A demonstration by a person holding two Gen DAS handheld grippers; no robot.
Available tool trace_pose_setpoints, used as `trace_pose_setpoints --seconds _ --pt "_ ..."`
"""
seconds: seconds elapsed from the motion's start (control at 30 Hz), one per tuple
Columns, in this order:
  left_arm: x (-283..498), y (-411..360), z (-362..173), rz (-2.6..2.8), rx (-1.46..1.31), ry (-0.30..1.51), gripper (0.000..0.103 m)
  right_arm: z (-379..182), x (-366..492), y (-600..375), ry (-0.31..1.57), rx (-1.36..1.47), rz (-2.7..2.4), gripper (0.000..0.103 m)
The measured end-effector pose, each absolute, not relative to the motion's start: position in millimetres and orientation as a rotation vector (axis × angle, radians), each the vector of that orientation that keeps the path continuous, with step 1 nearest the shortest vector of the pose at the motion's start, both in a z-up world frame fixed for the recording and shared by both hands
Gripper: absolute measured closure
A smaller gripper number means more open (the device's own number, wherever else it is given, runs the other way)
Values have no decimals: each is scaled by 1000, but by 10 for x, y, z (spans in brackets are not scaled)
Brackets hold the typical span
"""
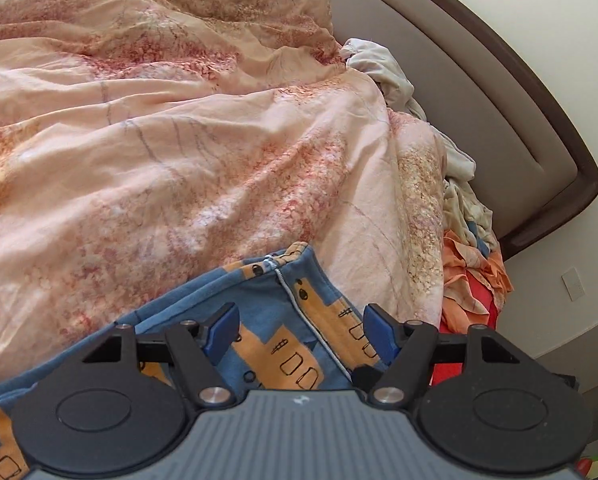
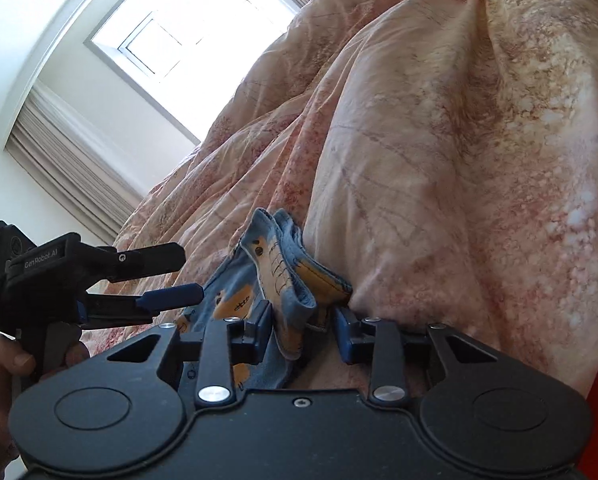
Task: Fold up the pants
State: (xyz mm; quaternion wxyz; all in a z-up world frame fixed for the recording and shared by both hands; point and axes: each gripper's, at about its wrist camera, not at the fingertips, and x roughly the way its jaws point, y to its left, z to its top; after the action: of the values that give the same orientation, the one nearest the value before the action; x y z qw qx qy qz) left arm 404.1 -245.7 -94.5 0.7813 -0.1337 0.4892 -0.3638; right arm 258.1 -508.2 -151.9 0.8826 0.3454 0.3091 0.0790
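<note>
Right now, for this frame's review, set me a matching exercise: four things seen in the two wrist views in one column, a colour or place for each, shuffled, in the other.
Things:
1. child's patterned cotton pants
2. rumpled floral duvet
3. padded headboard
4. heap of loose clothes

Descriptions:
A. grey-beige with a dark brown frame
B. blue with orange shapes, lying under the left claw
C. orange and red, between duvet and headboard
D. pale pink with red blotches

Pairs: 1-B, 2-D, 3-A, 4-C
</note>
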Motion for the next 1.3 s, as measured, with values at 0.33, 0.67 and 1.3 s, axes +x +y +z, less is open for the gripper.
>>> trace_pose_setpoints --seconds 0.33,0.67,1.3 --pt "4135 -2638 -1133 -736 -233 1113 30 -1610 2304 -5237 632 810 151 67" --pt "4278 -2606 -1098 -683 -337 1139 40 -1494 2438 -5044 529 689 186 90" --pt "4138 -2460 -967 -667 -288 1129 84 -1101 2239 -4107 470 197 336 91"
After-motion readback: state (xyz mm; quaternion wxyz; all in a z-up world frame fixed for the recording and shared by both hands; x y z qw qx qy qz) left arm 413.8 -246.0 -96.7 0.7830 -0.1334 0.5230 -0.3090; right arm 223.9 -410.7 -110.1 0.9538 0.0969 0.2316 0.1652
